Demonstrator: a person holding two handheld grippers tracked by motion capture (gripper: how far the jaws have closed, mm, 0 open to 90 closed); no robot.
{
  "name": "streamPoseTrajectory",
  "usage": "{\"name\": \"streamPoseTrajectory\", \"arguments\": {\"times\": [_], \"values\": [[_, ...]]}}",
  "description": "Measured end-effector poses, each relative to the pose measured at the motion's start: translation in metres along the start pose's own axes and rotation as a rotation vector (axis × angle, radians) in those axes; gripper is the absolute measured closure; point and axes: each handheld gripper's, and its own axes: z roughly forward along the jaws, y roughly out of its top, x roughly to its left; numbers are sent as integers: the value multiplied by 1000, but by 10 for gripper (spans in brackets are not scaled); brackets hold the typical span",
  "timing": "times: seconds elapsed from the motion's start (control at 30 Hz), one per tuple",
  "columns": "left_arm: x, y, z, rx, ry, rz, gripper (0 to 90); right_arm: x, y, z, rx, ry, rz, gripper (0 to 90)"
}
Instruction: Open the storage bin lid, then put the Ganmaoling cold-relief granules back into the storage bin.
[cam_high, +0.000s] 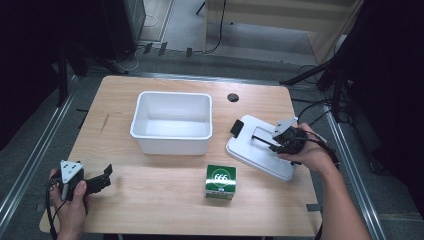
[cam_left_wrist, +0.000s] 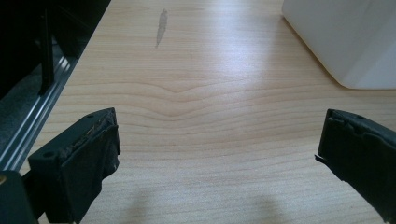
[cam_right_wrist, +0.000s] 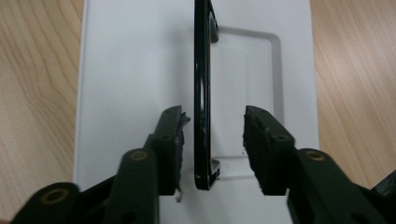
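The right gripper (cam_right_wrist: 212, 135) stands over the white lid (cam_high: 260, 147), its jaws partly apart with the lid's upright black handle (cam_right_wrist: 202, 93) between them. A gap shows on both sides of the handle, so the pads press on nothing and the gripper holds nothing. The lid lies flat on the table (cam_high: 150, 200), just to the right of the white bin (cam_high: 171, 122) and apart from it.

By the look of it, the step in hand is the handling of the lid: either a release just after setting it down, or a lining-up for a grasp. If the lid is to go on the bin, the next move calls for closing squarely on the thin handle, lifting straight and carrying it left over the bin's rim.

The lid's near corner lies close to the table's right edge, so there is little room on that side. A green box (cam_high: 220, 182) sits in front of the bin, below the carrying path. The left gripper (cam_high: 95, 181) rests far to the left of the bin near the front edge, jaws wide and empty, over bare wood.
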Motion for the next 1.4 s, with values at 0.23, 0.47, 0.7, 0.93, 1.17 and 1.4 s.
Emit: {"name": "streamPoseTrajectory", "arguments": {"times": [0.23,0.47,0.7,0.93,1.17,1.4], "values": [[0,0,0,1,2,0,0,3,4,-8,-19,17,11,397],[0,0,0,-1,2,-1,0,5,8,-14,-48,34,29,255],[0,0,0,5,1,-1,0,14,18,-21,-56,71,14,101],[-1,0,1,8,2,6,0,30,31,-26,-66,68,-32,15],[0,0,1,7,1,1,0,44,42,-34,-103,64,-35,1],[0,0,1,15,-1,0,0,57,52,-36,-114,117,-45,1]]}}
